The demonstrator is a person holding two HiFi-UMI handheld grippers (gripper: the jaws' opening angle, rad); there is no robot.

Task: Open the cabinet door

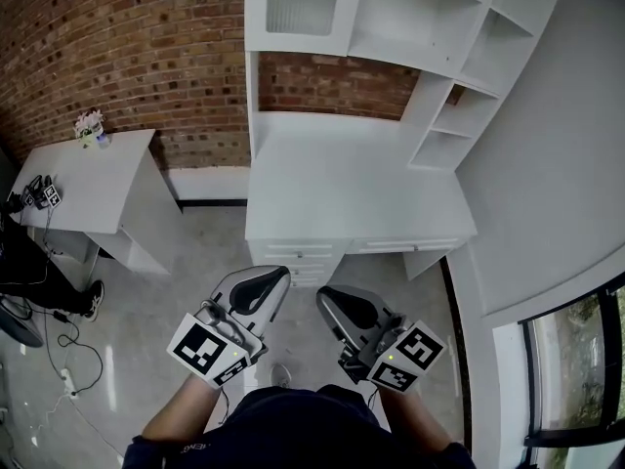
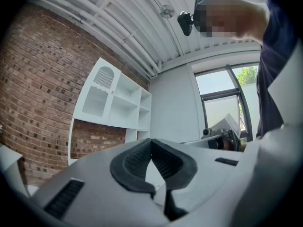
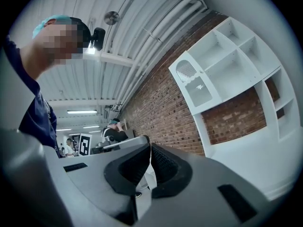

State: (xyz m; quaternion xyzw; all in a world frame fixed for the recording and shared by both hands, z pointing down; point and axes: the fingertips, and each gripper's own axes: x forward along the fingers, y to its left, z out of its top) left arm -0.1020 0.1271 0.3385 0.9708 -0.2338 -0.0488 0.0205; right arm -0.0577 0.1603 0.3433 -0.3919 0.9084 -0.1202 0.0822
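Evidently untouched, the door stands flush and shut in the top left compartment of the white shelf unit, its ribbed panel facing the room above the desk and against the brick wall. No handle can be made out on it from any view. Nothing of the task is done as far as the frames show: the whole of it, the reach up, the grip and the pull, is judged to lie ahead. The left gripper and the right gripper are held level side by side over the floor, short of the desk front and well below the door. Both have their jaws pressed together at the tips with nothing between them, so either would need to part them before taking hold of the door's edge.
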